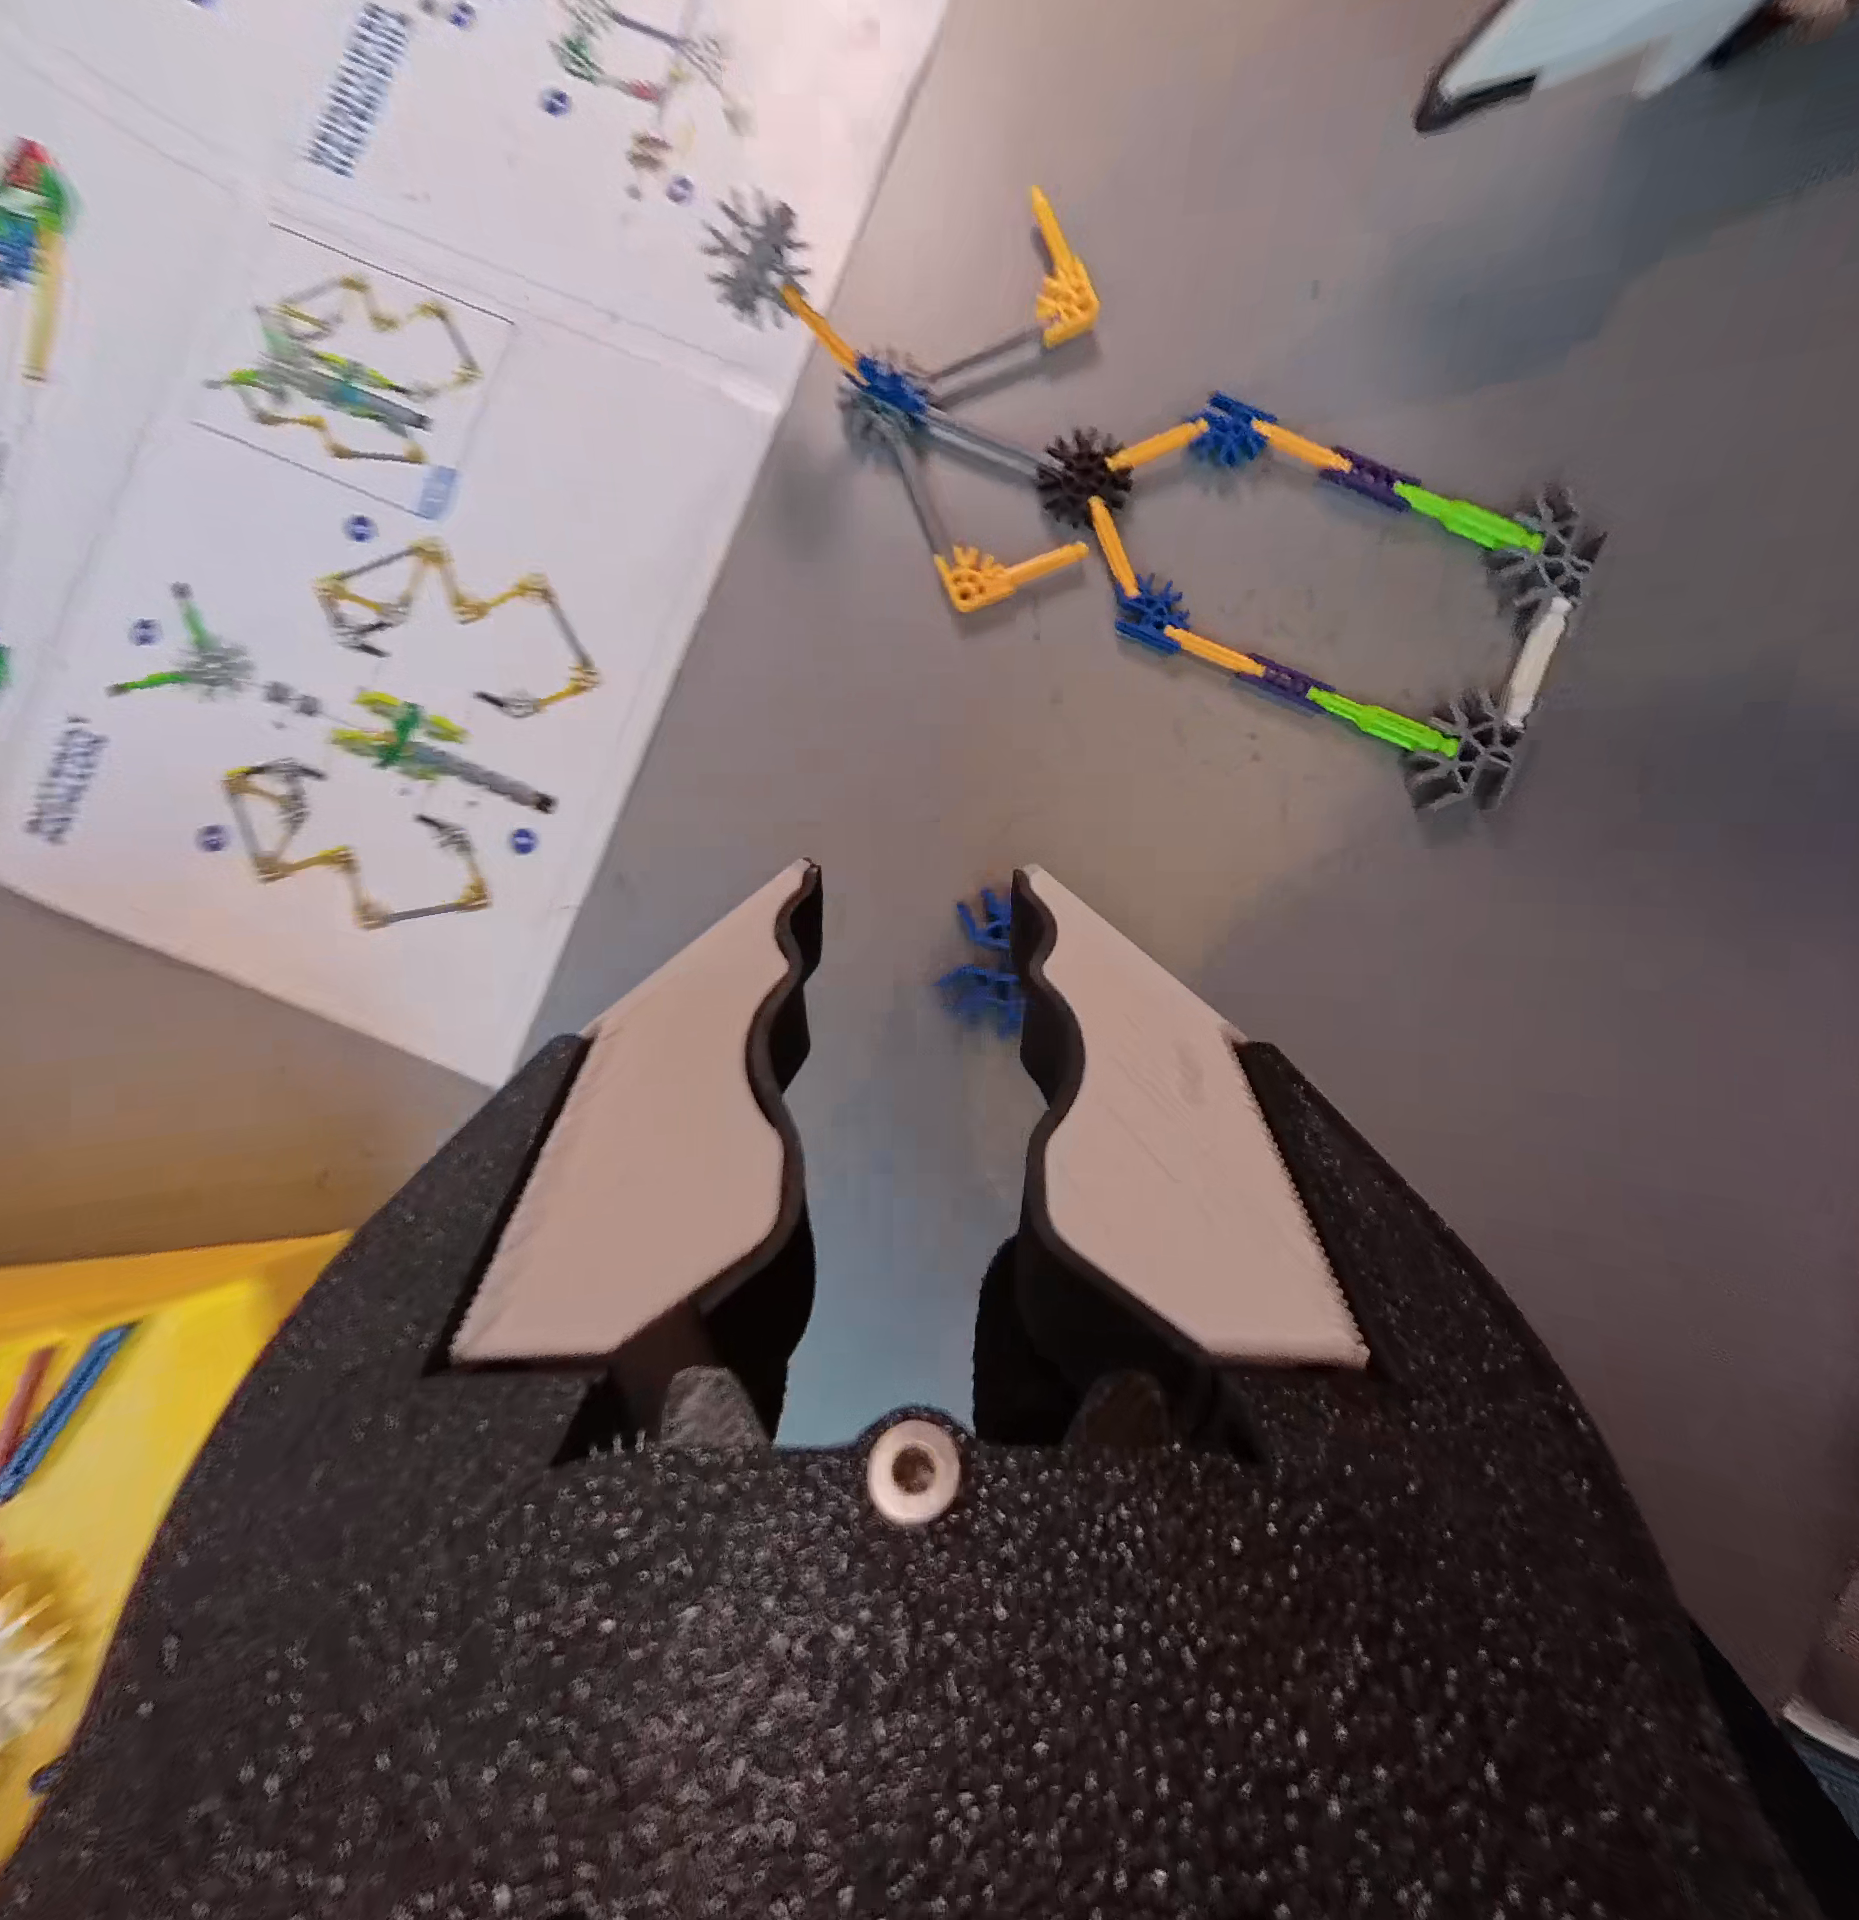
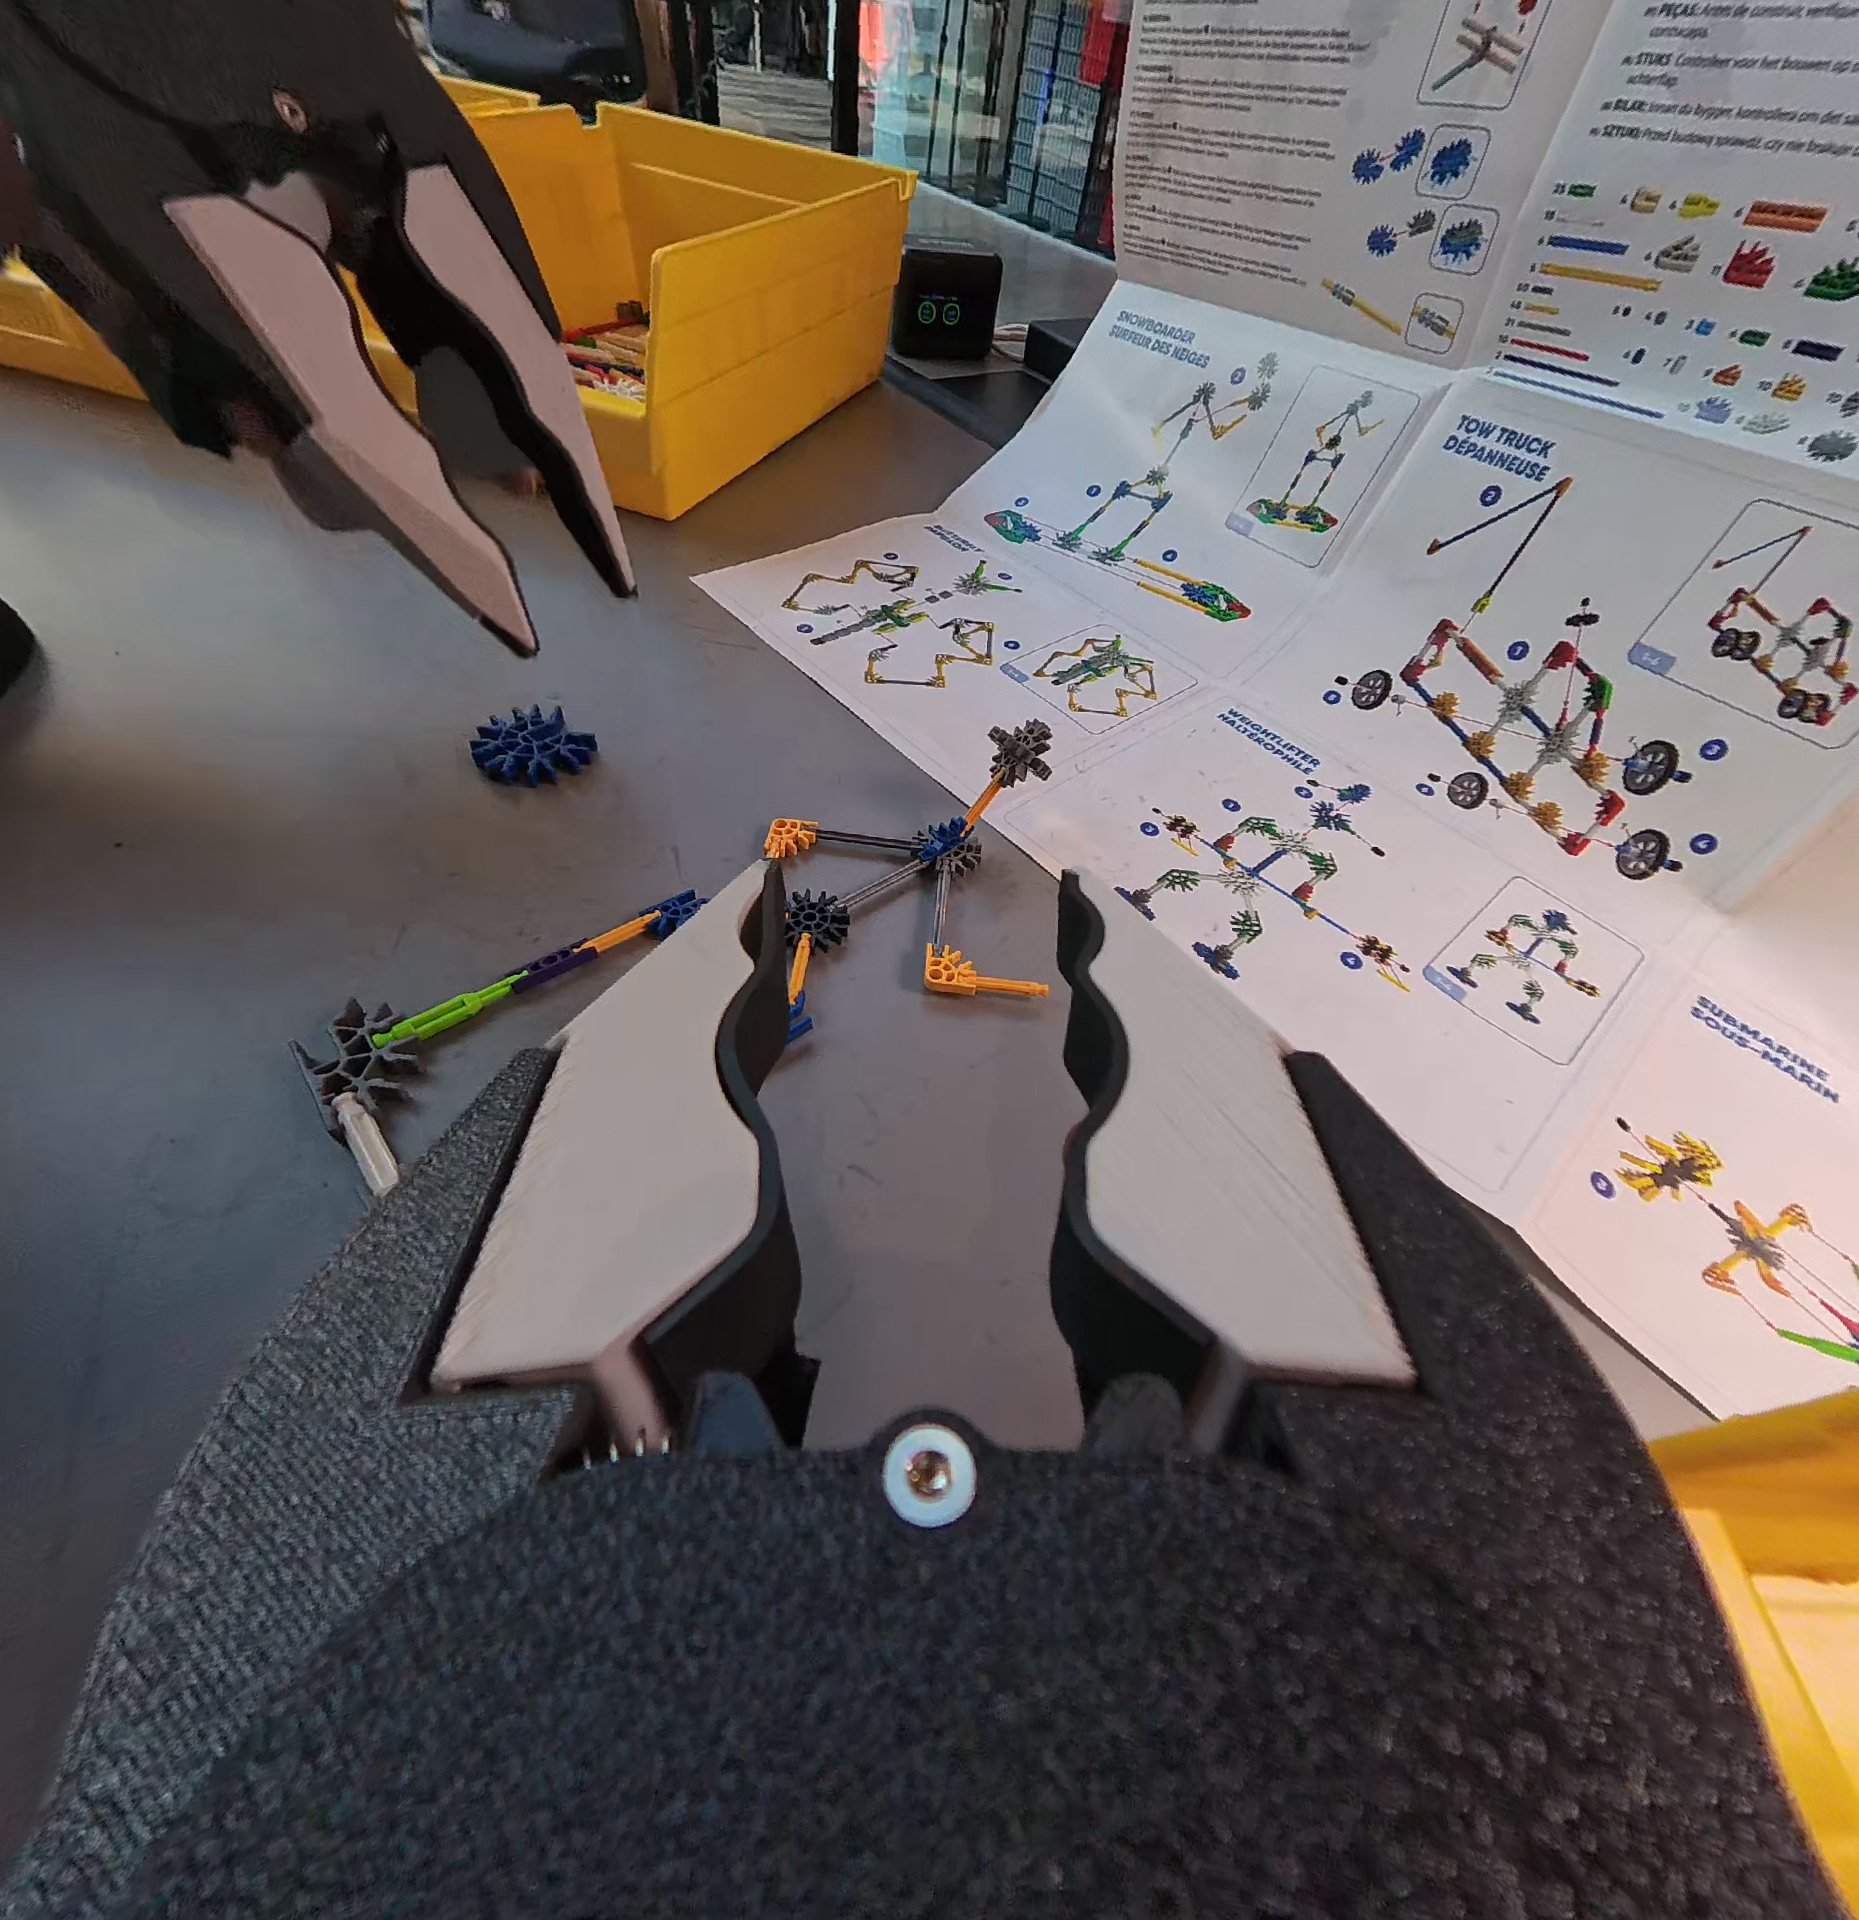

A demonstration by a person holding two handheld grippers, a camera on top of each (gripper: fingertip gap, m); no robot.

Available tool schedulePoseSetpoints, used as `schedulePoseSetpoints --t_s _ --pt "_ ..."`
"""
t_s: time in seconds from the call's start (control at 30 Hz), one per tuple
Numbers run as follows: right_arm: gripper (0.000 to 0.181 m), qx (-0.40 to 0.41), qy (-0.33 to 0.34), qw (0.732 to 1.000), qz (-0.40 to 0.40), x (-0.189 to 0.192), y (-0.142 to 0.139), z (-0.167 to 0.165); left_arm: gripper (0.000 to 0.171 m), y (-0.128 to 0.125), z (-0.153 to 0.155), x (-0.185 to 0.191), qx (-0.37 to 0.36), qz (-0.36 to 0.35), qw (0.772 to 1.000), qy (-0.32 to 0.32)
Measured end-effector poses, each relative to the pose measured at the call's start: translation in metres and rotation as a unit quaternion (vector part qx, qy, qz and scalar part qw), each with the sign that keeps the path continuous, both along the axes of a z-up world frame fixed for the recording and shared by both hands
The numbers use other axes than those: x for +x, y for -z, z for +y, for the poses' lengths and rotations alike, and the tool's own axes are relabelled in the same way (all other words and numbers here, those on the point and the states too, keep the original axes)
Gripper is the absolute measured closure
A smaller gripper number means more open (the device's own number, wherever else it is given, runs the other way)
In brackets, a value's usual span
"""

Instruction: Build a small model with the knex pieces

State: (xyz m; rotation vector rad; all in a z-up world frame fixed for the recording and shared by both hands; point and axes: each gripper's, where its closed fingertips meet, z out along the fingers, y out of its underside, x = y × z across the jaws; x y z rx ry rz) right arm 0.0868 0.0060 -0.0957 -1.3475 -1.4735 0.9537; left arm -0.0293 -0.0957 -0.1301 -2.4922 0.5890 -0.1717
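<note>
Both grippers are empty, jaws apart. The left gripper [image 1: 917, 883] hangs just above the grey counter [image 1: 1320, 1039] with a moderate gap between its fingers, nothing in it. Right under its tip, partly hidden behind the right-hand finger, lies a loose blue snowflake connector [image 1: 977, 961] — in the right wrist view you can see that same blue connector [image 2: 533, 745] flat on the counter, below and a bit ahead of the left gripper [image 2: 582, 621], not touching it as far as I can tell.

The right gripper [image 2: 917, 883] is spread wider, also holding nothing, and sits low over the rod-and-connector figure [image 2: 904, 862]. The figure's black hub [image 2: 816, 920] is just inside its left finger, and one orange corner piece [image 2: 951, 971] lies between the fingers, out past the tips. The green-and-purple leg with the grey end connector [image 2: 359, 1049] sticks out to the left of that gripper.

From the left gripper, the whole figure [image 1: 1216, 520] is ahead and off to the right, well clear of the fingers. The unfolded instruction sheet [image 1: 333, 468] is ahead-left of it, and the figure's grey top connector [image 1: 756, 255] rests on the sheet's edge. A yellow parts bin [image 2: 759, 312] stands behind the left gripper — contents too blurry to name beyond mixed rods.
</note>
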Motion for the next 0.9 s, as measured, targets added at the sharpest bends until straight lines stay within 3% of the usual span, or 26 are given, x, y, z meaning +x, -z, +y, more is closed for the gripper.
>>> schedulePoseSetpoints --t_s 0.17,0.27,0.4,0.53,0.7,0.8,0.9 --pt "0.130 0.007 0.001 1.000 -0.001 0.000 0.000 -0.001 0.135 -0.066 0.005 -0.093 0.114 0.038 0.984 -0.134" --pt "0.130 0.010 0.002 1.000 -0.001 0.000 0.000 -0.001 0.135 -0.096 -0.011 -0.169 0.170 0.074 0.951 -0.245" --pt "0.130 0.014 0.004 1.000 -0.002 0.000 0.001 -0.001 0.137 -0.115 -0.054 -0.262 0.200 0.122 0.897 -0.374" --pt "0.130 0.016 0.006 1.000 -0.002 0.000 0.001 0.000 0.137 -0.124 -0.116 -0.333 0.197 0.157 0.846 -0.471" --pt "0.130 0.014 0.007 1.000 -0.008 -0.001 0.003 0.000 0.138 -0.131 -0.215 -0.405 0.149 0.192 0.784 -0.572" --pt "0.130 0.013 0.008 1.000 -0.010 -0.002 0.003 0.001 0.138 -0.113 -0.257 -0.422 0.084 0.173 0.780 -0.596" --pt "0.130 0.014 0.009 1.000 -0.012 -0.002 0.004 0.001 0.138 -0.079 -0.267 -0.413 0.017 0.115 0.807 -0.579"
